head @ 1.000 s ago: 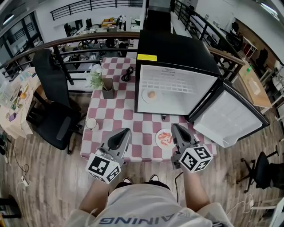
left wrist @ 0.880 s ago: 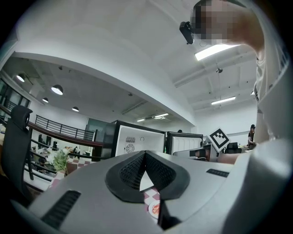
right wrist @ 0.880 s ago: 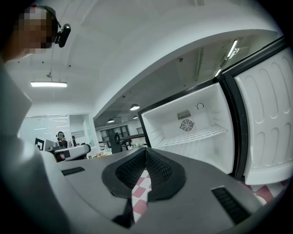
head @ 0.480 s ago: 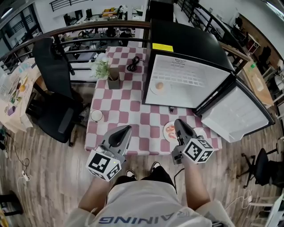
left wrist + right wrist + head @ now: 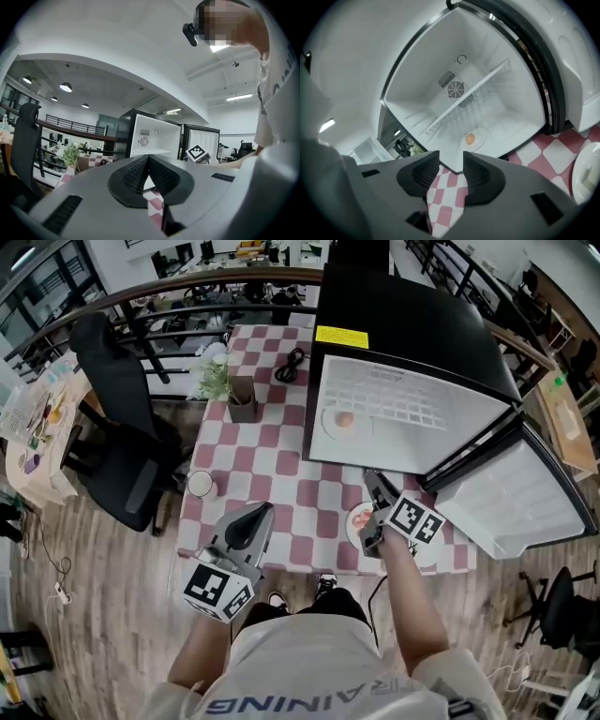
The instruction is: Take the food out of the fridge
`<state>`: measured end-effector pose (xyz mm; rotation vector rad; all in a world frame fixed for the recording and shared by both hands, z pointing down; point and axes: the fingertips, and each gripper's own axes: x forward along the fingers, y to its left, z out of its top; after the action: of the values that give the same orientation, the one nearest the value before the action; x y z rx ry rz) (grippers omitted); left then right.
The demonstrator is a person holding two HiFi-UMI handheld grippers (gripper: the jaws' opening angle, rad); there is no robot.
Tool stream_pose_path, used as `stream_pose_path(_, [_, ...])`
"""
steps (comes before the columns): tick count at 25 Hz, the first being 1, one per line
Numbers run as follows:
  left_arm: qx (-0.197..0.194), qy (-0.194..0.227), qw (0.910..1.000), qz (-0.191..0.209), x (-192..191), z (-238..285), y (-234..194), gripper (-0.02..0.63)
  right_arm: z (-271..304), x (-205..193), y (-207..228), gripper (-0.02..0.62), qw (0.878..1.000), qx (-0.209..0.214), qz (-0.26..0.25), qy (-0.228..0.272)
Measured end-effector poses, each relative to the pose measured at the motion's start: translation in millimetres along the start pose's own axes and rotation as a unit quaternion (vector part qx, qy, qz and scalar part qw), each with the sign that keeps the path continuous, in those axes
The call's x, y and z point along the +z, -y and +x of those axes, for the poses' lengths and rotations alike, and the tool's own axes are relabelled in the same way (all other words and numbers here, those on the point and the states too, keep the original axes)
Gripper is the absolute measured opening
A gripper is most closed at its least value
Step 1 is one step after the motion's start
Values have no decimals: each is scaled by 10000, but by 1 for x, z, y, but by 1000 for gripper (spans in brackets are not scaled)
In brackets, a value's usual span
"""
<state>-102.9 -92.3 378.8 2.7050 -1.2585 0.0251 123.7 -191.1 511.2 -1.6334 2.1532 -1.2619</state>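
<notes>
Inside the open fridge, on its white floor below the wire shelf, a small round orange piece of food sits on a white plate, well back from the opening. In front of the fridge, near the table's front edge, a second plate with reddish food lies on the checked cloth, partly covered by the right gripper. That gripper points at the fridge interior. Its jaws have just been opening and now stand apart with nothing between them, only the cloth showing through the gap. The left gripper hangs over the front left part of the table, its jaws pressed together and empty. The fridge stands on the right side of a table covered in red and white squares, and its door is swung wide to the right. At the table's far end are a potted plant, a dark box and a coiled black cable; a white cup stands at the left edge. A black office chair is to the left on the wooden floor, and a dark railing runs behind the table.
</notes>
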Motion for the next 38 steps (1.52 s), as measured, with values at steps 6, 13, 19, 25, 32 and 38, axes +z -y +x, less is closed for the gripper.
stream_pose_path(6, [164, -140, 9998, -38, -10, 39, 0, 6, 60, 6, 54, 149, 9946, -178, 996, -230])
stream_pose_path(13, [405, -318, 9985, -203, -29, 63, -8, 6, 119, -4, 94, 149, 9555, -222, 2925, -328])
stream_pose_path(19, [556, -390, 9974, -261, -36, 68, -14, 6, 156, -8, 107, 149, 9414, -415, 3336, -275])
stream_pose_path(25, [627, -403, 9969, -264, -37, 67, -19, 6, 174, -12, 115, 149, 9303, -629, 3603, -263])
stream_pose_path(32, [613, -431, 9970, -214, -38, 66, -21, 6, 181, -12, 120, 109, 9255, -808, 3696, -172])
stream_pose_path(38, [613, -419, 9970, -214, -36, 61, -23, 6, 167, -14, 122, 34, 9267, -756, 3679, -98])
